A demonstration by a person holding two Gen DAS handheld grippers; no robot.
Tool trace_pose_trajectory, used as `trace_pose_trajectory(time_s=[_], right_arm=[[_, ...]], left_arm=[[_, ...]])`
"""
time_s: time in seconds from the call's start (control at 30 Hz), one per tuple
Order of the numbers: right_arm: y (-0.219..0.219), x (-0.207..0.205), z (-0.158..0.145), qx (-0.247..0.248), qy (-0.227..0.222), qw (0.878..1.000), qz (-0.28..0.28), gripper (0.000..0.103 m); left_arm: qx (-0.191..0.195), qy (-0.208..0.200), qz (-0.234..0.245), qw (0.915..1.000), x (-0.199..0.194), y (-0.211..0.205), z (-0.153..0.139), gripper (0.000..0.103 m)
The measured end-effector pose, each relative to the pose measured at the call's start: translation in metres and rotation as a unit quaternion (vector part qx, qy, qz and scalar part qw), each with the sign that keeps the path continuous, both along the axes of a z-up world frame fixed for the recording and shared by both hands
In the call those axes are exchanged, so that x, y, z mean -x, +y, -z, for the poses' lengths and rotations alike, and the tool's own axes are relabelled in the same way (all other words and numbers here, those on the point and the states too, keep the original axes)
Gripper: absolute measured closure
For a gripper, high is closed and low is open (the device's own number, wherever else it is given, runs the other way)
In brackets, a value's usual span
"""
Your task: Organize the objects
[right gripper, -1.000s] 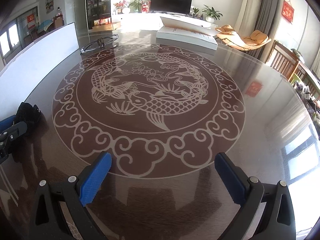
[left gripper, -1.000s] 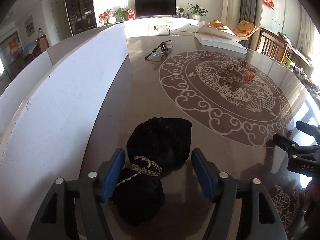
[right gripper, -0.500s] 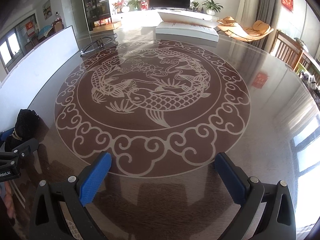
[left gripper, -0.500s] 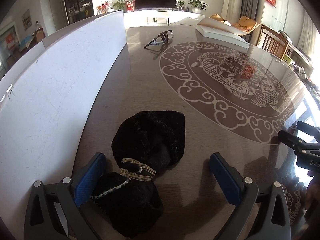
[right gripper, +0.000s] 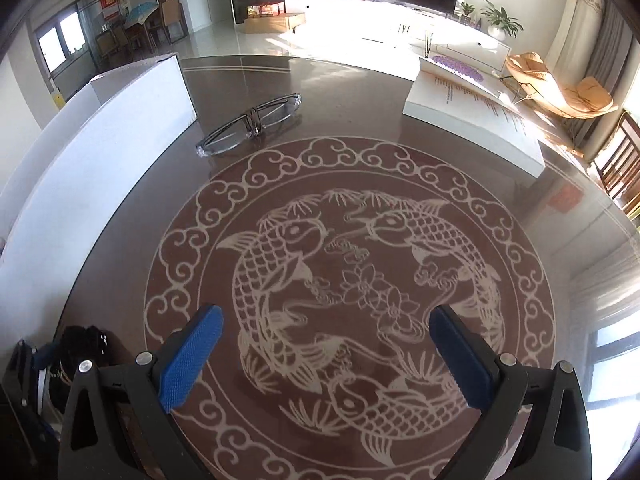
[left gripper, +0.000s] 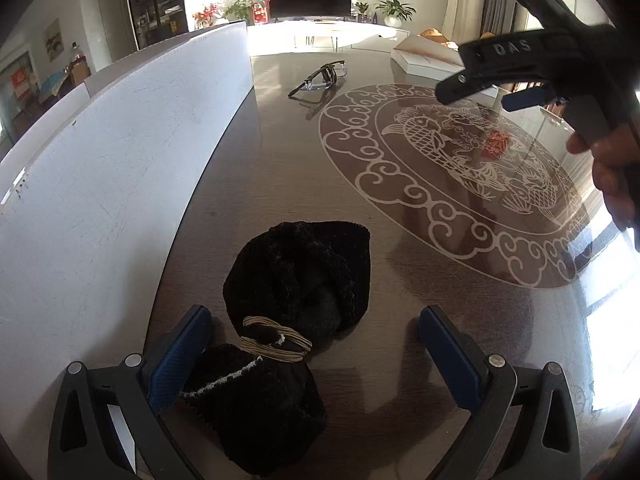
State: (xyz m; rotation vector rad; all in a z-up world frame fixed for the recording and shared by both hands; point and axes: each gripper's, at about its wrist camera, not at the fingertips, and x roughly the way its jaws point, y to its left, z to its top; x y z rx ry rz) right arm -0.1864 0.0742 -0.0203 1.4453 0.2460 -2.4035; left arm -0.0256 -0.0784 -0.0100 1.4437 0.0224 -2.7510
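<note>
A black fuzzy pouch (left gripper: 296,280), tied at the neck with beige cord (left gripper: 272,338), lies on the dark table (left gripper: 256,168). My left gripper (left gripper: 316,354) is open with the pouch's tied end between its fingers, not clamped. The pouch also shows at the lower left of the right wrist view (right gripper: 82,346). A pair of glasses (right gripper: 250,124) lies folded at the far left of the table, also seen in the left wrist view (left gripper: 322,78). My right gripper (right gripper: 326,354) is open and empty above the fish pattern; its body (left gripper: 532,56) hangs high at the right of the left wrist view.
A white board (left gripper: 120,152) stands upright along the table's left edge. A thick white open book (right gripper: 476,118) lies at the far right. A round fish and cloud inlay (right gripper: 352,280) fills the table's middle. Chairs stand beyond the right rim.
My left gripper opened and released the pouch, which stays on the table. My right gripper rose and moved forward over the fish pattern toward the glasses.
</note>
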Motion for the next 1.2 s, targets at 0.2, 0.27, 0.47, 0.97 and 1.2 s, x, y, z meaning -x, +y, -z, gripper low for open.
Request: trace_pose_trajectory(time_s=[0.2, 0.27, 0.47, 0.97, 1.2], right_arm=[[-0.077, 0.078, 0.001, 0.041, -0.044, 0.998, 0.018, 0.014], [-0.096, 0.096, 0.005, 0.034, -0.048, 0.998, 0.023, 0.017], [-0.111, 0.128, 0.033, 0.035, -0.082, 0.994, 0.069, 0.039], [0.015, 0.031, 0.039, 0.002, -0.046, 0.998, 0.050, 0.088], [0.115, -0.088, 0.038, -0.016, -0.011, 0.997, 0.076, 0.088]], left_arm=[[-0.001, 0.000, 0.001, 1.0000, 0.001, 0.001, 0.000, 0.000], [-0.001, 0.000, 0.001, 1.0000, 0.001, 0.001, 0.000, 0.000], [-0.001, 0.000, 0.001, 1.0000, 0.000, 0.001, 0.000, 0.000], [-0.001, 0.001, 0.001, 1.0000, 0.001, 0.002, -0.001, 0.000], [-0.001, 0.001, 0.001, 1.0000, 0.000, 0.002, 0.000, 0.000]])
